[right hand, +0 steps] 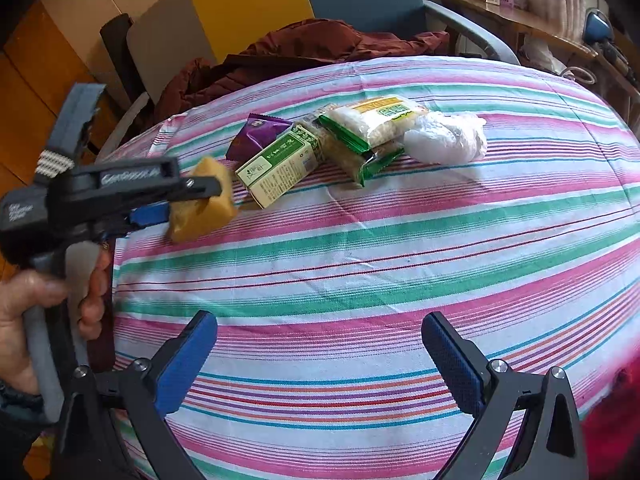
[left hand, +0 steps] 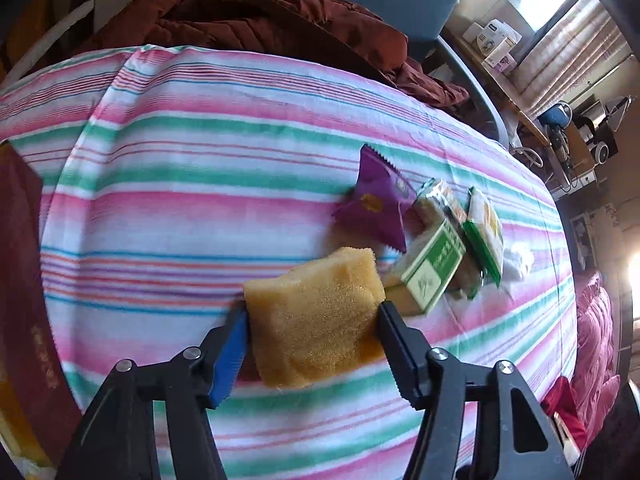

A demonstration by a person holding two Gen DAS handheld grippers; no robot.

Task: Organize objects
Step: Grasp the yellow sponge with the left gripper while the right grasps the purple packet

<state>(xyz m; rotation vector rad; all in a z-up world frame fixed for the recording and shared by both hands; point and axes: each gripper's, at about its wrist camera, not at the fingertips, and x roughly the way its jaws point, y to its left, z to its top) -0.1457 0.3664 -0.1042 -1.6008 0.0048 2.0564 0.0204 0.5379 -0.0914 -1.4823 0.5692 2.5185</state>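
Left tool (left hand: 312, 330) of mine is pinching the yellow sponge (left hand: 320, 316) by its two sides, held just beside the green-and-white carton (right hand: 280, 166) on the striped desk (right hand: 400, 260), while my right tool (right hand: 320, 354) hangs spread and empty nearer me than that carton. Since the sponge is soft, I judge it could squash and slip loose, or brush the carton and shove it into the purple packet (left hand: 376, 204) behind.

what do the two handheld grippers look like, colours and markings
Both are black plastic with silver bolts and ribbed blue pads on the fingers. The left gripper has raised lettering on its body, a grey handle and a grey strap. The right gripper shows the same black arms.
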